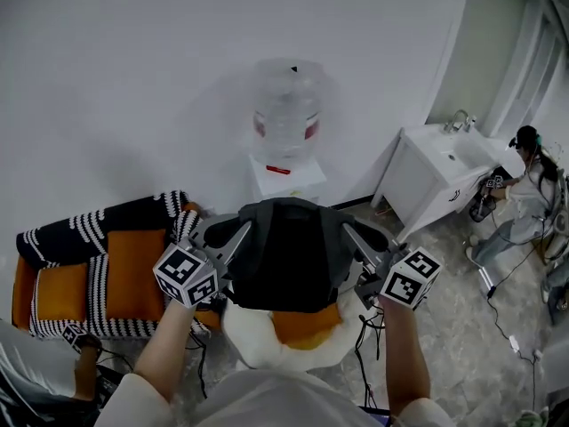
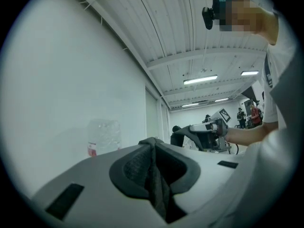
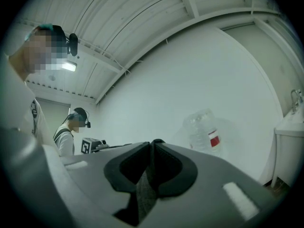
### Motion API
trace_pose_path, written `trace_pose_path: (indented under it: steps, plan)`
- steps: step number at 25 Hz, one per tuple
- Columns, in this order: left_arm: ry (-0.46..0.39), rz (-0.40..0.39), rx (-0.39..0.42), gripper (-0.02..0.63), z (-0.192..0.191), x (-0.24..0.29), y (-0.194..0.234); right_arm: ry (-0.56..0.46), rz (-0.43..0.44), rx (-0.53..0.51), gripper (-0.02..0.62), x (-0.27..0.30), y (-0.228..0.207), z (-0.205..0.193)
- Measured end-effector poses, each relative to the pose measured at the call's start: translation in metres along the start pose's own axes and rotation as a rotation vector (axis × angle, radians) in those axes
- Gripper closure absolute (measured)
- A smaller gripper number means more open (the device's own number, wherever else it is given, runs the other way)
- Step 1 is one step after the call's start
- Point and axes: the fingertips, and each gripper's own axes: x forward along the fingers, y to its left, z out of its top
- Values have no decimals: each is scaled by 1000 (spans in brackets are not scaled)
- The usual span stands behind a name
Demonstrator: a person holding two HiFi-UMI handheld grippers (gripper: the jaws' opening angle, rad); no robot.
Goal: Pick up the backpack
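Left gripper [image 1: 238,237], at the backpack's [image 1: 289,256] 9 o'clock, and right gripper [image 1: 354,237], at 3 o'clock, each pinch its fabric. Lift both evenly and level.

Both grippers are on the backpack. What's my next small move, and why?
Probably raise both hands a little, evenly. The left gripper and right gripper are each shut on a fold of the black backpack, which hangs between them right over the white-and-orange seat. Whether its bottom clears the seat I cannot tell, so a level lift seems safest.
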Motion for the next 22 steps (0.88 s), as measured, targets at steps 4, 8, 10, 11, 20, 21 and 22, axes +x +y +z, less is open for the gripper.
trace_pose_path:
  steps: [4,8,10,11,20,21,22]
  plan:
    - [-9,-2,7,583,7,3,1,-2,1,-13,557,0,0,5]
    - [-4,5,5,583,4,4,2,10,-12,-31,557,1,-2,3]
    - [1,11,0,583,-2,7,3,14,-20,-35,557,1,-6,-2]
    - [5,13,-3,582,-6,7,4,17,-24,-36,557,1,-8,-5]
    - [47,30,-26,583,-33,11,4,44,-58,-50,557,-2,-20,-30]
    - [49,30,-30,583,-34,12,4,47,-61,-54,557,-2,-21,-31]
    - [50,32,-35,582,-36,13,5,51,-64,-60,557,-2,-22,-33]
